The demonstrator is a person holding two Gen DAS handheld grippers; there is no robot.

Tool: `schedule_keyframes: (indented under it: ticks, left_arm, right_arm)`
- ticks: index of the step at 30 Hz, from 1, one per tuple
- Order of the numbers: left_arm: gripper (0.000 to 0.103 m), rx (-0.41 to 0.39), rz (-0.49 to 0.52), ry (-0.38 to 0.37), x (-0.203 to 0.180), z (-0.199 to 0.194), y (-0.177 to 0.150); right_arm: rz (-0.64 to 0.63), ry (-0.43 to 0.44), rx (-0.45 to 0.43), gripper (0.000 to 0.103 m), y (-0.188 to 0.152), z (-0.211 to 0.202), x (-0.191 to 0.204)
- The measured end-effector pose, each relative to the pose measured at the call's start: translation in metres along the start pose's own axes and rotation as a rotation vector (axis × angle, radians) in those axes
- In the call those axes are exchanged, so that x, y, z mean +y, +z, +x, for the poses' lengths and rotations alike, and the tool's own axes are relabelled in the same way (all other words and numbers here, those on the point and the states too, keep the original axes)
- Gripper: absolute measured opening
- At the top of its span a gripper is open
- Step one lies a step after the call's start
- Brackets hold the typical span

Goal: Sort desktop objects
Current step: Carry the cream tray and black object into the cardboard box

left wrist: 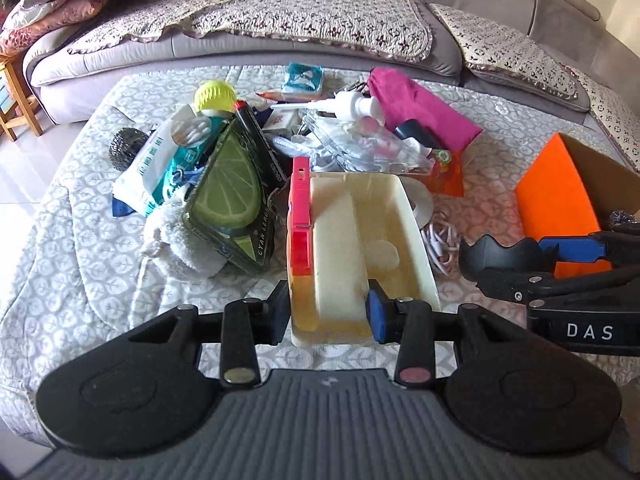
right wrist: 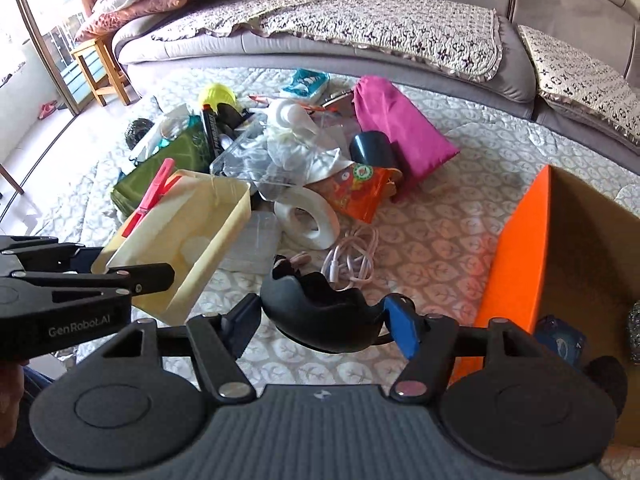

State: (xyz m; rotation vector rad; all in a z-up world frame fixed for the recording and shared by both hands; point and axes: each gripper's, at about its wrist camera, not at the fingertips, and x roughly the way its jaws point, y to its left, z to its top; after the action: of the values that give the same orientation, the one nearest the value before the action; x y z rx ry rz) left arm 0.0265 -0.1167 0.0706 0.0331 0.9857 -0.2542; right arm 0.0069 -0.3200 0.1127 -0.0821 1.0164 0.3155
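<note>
My left gripper [left wrist: 330,312] is shut on the near wall of a cream plastic tray [left wrist: 412,216] and holds it tilted above the table; a red clothes peg [left wrist: 300,216] is clipped on its left wall. The tray also shows in the right wrist view [right wrist: 224,208]. My right gripper [right wrist: 320,320] is shut on a black wavy-edged object [right wrist: 320,312], also seen in the left wrist view [left wrist: 500,256], near the cardboard box with an orange flap [right wrist: 516,256].
A heap lies on the quilted table cover [left wrist: 80,240]: lime pouch [left wrist: 228,184], wipes pack [left wrist: 152,160], yellow ball [left wrist: 214,94], steel scourer [left wrist: 126,146], pump bottle [left wrist: 352,104], magenta bag [right wrist: 396,124], tape roll [right wrist: 308,216], white cable [right wrist: 352,256], orange snack bag [right wrist: 356,188]. Sofa behind.
</note>
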Motion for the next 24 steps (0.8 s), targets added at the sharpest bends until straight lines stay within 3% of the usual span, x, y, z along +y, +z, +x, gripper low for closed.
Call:
schedule_keyframes:
  ticks: [12, 24]
  left_arm:
    - [0.037, -0.078, 0.018, 0.0, -0.003, -0.042, 0.0]
    - [0.037, -0.135, 0.109, -0.037, -0.032, -0.064, 0.01]
  right_arm:
    - [-0.009, -0.017, -0.078, 0.066, -0.003, -0.044, 0.009]
    - [0.037, -0.067, -0.165, 0.066, -0.009, -0.088, -0.017]
